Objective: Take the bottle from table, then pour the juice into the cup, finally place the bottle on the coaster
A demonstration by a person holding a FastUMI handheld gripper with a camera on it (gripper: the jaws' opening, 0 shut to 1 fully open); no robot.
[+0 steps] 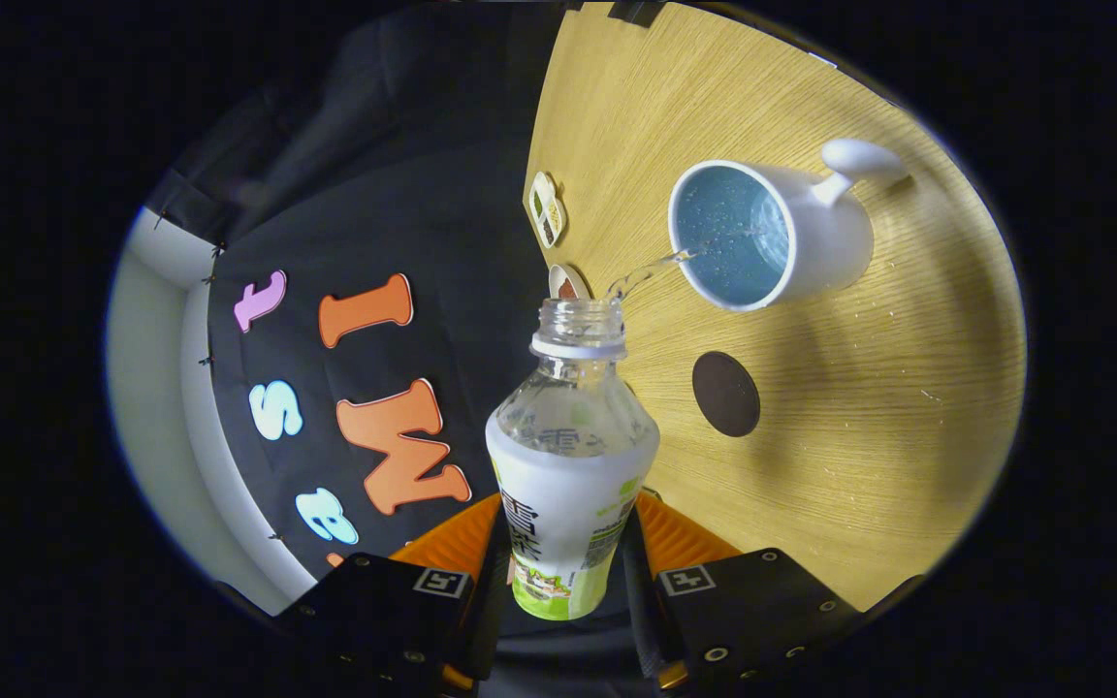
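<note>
While the claw [568, 557] grips the uncapped clear plastic bottle [573, 456], liquid streams into the white blue-lined mug [772, 233]. Round dark coaster [725, 394] lies bare on the wooden worktop [869, 427].

Wooden table [908, 465]: cup [811, 237], coaster [725, 394].

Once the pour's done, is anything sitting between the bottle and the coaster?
Nothing visible does. The claw is shut on the bottle, which is tipped and pouring into the cup. The dark round coaster lies on bare table just beyond the bottle, nearer than the cup, with nothing on it.
</note>
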